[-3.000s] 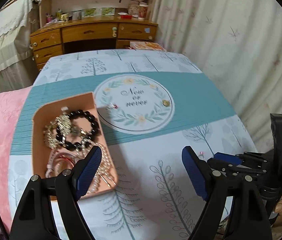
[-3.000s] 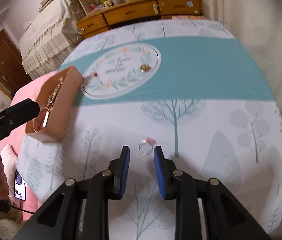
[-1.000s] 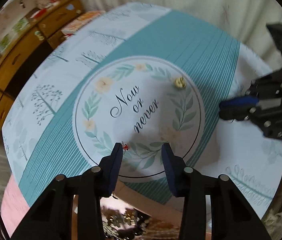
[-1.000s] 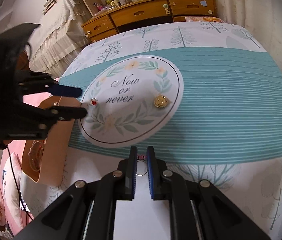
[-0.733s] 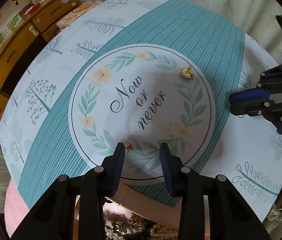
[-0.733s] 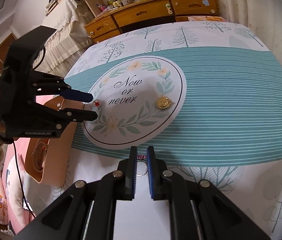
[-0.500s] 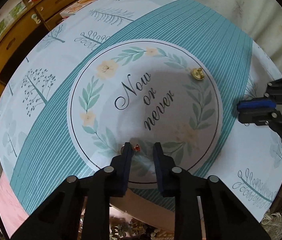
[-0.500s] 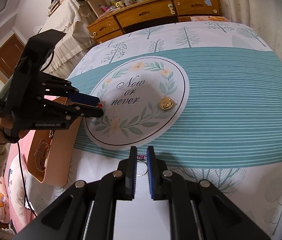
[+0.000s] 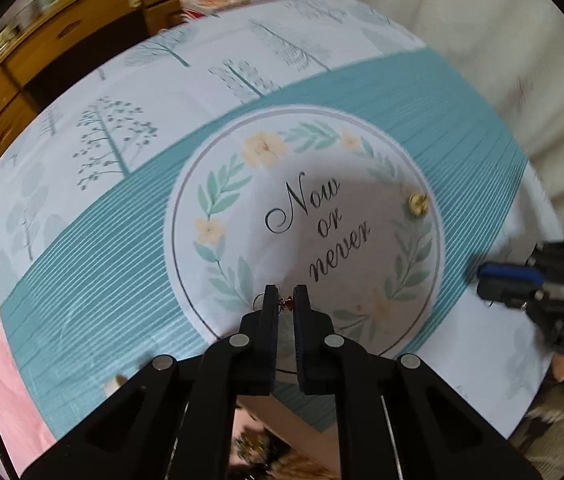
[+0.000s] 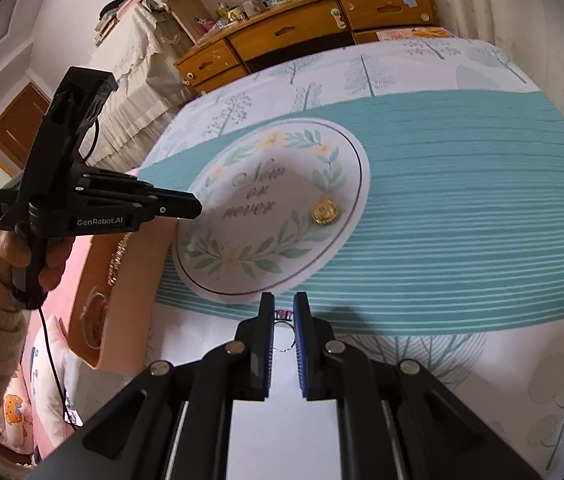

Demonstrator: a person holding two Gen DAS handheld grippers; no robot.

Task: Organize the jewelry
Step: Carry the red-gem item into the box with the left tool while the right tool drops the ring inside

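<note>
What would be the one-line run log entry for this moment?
left tongs: shut on small red-stone ring | right tongs: shut on thin silver ring | round gold brooch: on tablecloth

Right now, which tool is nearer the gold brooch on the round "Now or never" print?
Right, as far as the views show. The right tool sits just off the print's edge below the gold brooch; the left tool is across the print.

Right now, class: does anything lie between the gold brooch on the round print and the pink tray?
Nothing visible does. The gold brooch lies on bare tablecloth, and only printed cloth runs to the pink tray.
</note>
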